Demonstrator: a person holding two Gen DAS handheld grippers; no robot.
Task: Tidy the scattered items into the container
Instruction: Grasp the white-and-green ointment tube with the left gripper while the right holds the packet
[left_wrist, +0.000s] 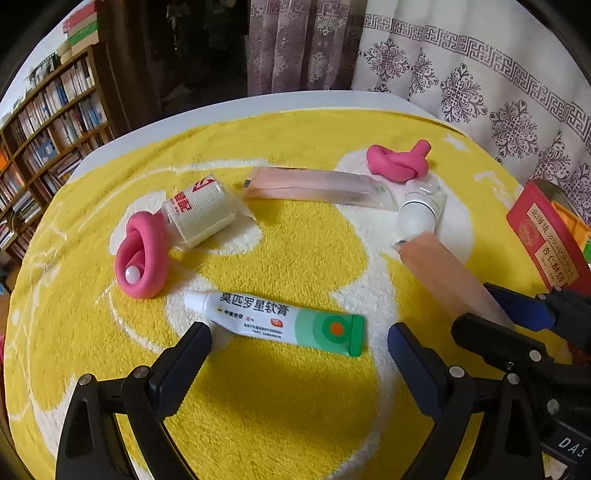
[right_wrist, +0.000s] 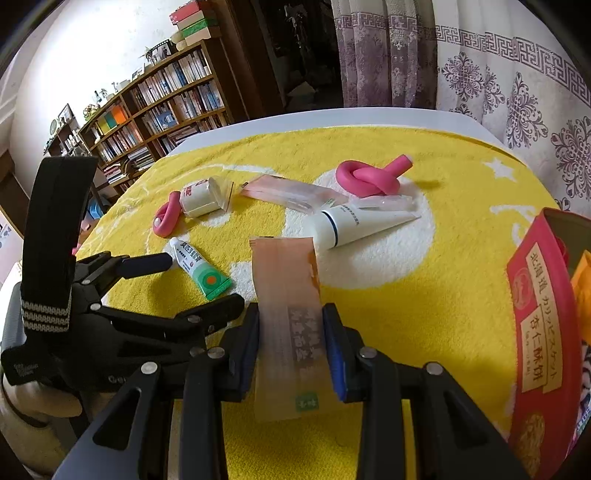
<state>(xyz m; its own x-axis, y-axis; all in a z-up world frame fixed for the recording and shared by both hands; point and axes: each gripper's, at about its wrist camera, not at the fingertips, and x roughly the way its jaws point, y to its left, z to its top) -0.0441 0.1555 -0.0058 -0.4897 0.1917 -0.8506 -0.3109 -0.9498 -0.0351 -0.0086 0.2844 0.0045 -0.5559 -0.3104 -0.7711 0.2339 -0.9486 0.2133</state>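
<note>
Right wrist view: our right tool clamps the orange sachet, long axis up-frame; the red container lies right. Left tool gapes empty around the ointment tube.

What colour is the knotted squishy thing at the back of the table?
Pink. The knotted foam roller shows best in the right wrist view.
</note>
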